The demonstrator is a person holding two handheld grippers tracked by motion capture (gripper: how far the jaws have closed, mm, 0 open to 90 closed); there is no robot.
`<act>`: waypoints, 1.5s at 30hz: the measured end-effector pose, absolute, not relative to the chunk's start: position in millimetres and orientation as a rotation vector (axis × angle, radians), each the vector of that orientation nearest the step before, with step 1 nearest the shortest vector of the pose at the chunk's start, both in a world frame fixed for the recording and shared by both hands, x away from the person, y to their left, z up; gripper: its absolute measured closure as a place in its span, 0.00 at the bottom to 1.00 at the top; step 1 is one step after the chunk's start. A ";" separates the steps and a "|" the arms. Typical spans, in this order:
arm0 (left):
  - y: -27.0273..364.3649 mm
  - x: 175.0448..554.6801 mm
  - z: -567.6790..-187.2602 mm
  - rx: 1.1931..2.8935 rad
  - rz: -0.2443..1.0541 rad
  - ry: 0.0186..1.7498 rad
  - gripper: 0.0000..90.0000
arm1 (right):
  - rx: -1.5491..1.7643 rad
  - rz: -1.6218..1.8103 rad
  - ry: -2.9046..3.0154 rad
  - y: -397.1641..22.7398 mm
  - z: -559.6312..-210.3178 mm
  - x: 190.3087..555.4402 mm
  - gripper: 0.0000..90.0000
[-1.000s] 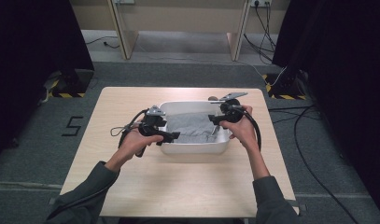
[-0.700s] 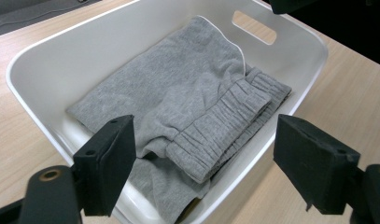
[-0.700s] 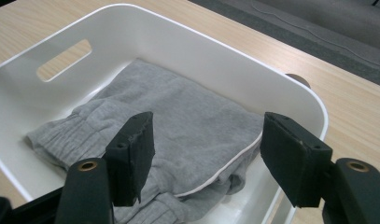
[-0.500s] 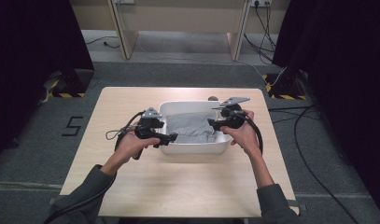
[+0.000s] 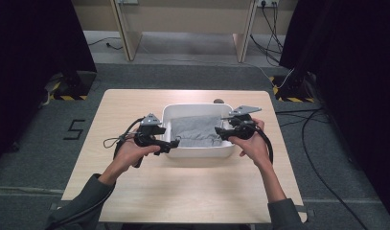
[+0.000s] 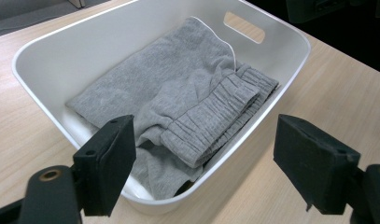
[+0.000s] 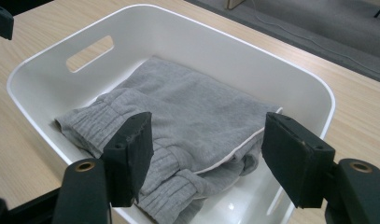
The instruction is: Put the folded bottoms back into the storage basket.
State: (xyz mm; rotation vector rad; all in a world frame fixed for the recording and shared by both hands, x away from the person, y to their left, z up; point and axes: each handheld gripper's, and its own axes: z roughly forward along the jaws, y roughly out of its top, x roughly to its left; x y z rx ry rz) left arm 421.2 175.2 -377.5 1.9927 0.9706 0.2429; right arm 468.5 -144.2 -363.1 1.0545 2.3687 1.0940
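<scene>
Grey sweatpants (image 5: 198, 130) lie folded in the white tub (image 5: 197, 108) at the frame's centre on the desk (image 5: 135, 191), both tongs, left (image 5: 173, 144) and right (image 5: 220, 133), open and empty; I reckon a shallow pinch takes one layer and unfolds everything.

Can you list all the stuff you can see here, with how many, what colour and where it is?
Tub: one, white, with handle slots, middle of the table.
Sweatpants: one pair, grey, folded inside the tub.
Table: one, light wood, on the grey floor.
Small dark thing: one, on the table just behind the tub; too small to tell what it is.
Number 5 mark: one, black, on the floor to the table's left.
Left gripper: one, black, at the tub's left front corner, jaws open with nothing between them.
Right gripper: one, black, at the tub's right side, jaws open over the sweatpants.
</scene>
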 end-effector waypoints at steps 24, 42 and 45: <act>192.2 393.6 -386.4 1.971 0.235 0.958 0.23 | 1.035 1.126 2.334 -158.4 -371.3 435.2 0.38; 196.0 369.7 -393.9 1.949 0.217 0.943 0.19 | 1.065 1.180 2.280 -170.8 -377.7 413.0 0.30; 198.3 367.3 -398.3 1.950 0.214 0.957 0.19 | 1.068 1.189 2.272 -173.5 -379.2 409.4 0.30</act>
